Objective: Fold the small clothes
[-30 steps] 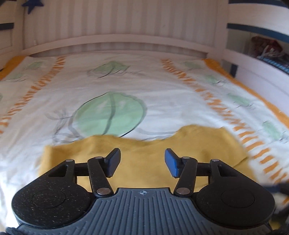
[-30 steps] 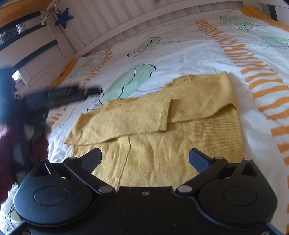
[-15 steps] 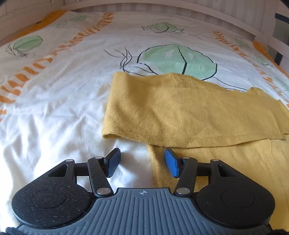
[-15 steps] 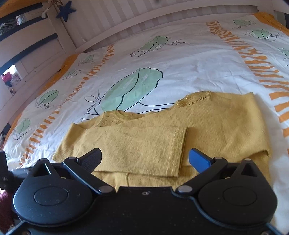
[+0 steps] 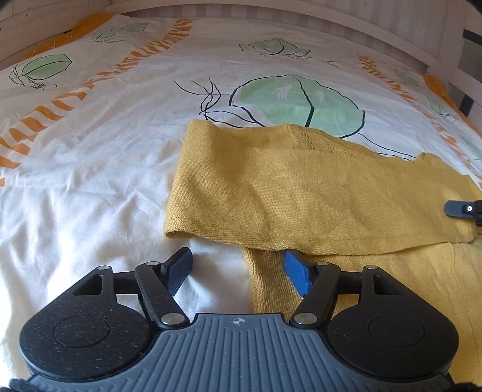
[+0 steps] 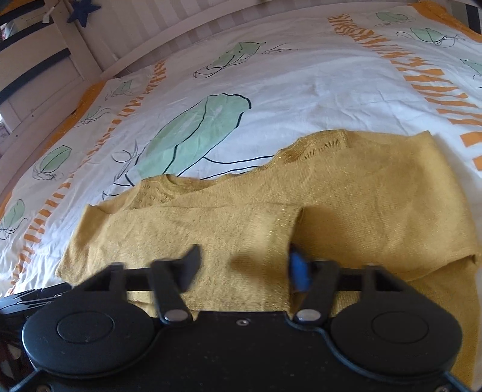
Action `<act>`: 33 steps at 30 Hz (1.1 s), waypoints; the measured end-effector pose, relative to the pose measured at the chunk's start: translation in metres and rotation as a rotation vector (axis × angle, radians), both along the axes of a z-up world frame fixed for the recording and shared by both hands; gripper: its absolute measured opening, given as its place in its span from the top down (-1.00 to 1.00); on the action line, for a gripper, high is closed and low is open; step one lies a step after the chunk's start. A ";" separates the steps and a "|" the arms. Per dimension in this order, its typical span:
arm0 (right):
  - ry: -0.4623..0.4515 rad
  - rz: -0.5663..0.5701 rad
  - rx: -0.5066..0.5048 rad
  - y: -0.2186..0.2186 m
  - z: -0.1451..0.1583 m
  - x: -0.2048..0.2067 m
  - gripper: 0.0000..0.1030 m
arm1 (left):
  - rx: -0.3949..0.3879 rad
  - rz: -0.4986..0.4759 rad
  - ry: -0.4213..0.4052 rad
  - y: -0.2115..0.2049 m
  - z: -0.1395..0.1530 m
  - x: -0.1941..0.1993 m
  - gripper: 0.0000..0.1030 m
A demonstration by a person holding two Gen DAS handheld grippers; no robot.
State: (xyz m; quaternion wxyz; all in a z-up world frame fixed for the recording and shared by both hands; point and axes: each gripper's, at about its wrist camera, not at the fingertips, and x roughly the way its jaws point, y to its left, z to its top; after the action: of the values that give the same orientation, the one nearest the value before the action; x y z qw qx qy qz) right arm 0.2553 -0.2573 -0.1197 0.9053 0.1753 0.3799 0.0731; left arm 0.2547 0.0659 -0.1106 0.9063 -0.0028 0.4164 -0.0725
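Roughly flat on bed sheet (image 5: 90, 187): yellow knit sweater (image 5: 301, 187), both sleeves folded across the chest. Far left in left wrist view: white sheet with orange dashes and green leaf print (image 5: 298, 102), wrinkled, bare near the gripper's left finger. Left gripper (image 5: 238, 268) low at sweater's left edge, fingers spread, nothing pinched; black left pad (image 5: 179, 267) over bare sheet, blue right pad (image 5: 296, 273) over the body panel, its tip just under or against the folded left sleeve (image 5: 271, 205) hem, contact unclear. Sleeve fold lying across, rolled edge at its left end, cuff end running out toward right. Neckline with openwork stitches (image 5: 304, 140) behind it. At right edge of that view, tip of other gripper's finger (image 5: 461, 208) over the sleeve's cuff end. Right wrist view, left to right: blue star (image 6: 82, 10) on white slatted bed frame (image 6: 150, 27), dark part of other tool at lower left edge, then sweater (image 6: 376, 205) seen across full width. Right gripper (image 6: 244, 271) motion-blurred, fingers apart but not wide, set either side of the left sleeve's cuff edge (image 6: 293, 238); black pad (image 6: 189, 265) over the sleeve, blue pad (image 6: 298, 271) just past the cuff. Closed on fabric or not: cannot tell. Right sleeve (image 6: 406, 193) folded inward beyond, orange dashes on sheet further right.
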 end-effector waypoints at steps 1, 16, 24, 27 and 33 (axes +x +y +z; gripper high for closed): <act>0.007 -0.004 -0.009 0.001 0.001 0.001 0.62 | 0.001 0.000 0.000 0.000 0.000 0.000 -0.28; -0.107 -0.007 -0.178 -0.044 0.091 0.009 0.78 | 0.013 0.009 -0.007 -0.003 0.000 0.001 -0.28; 0.036 -0.063 -0.271 -0.059 0.029 0.020 0.68 | 0.010 0.007 -0.005 -0.002 -0.001 0.002 -0.31; 0.058 -0.075 -0.338 -0.061 0.014 0.016 0.65 | 0.017 0.003 -0.007 -0.004 -0.002 0.001 -0.35; 0.027 -0.129 -0.388 -0.068 0.004 0.004 -0.07 | 0.017 -0.007 -0.011 -0.006 -0.004 0.000 -0.50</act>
State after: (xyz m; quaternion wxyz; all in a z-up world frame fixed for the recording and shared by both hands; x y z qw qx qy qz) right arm 0.2592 -0.3256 -0.1159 0.9198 0.0225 0.3869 -0.0619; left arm 0.2550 0.0595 -0.1150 0.9082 0.0068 0.4121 -0.0721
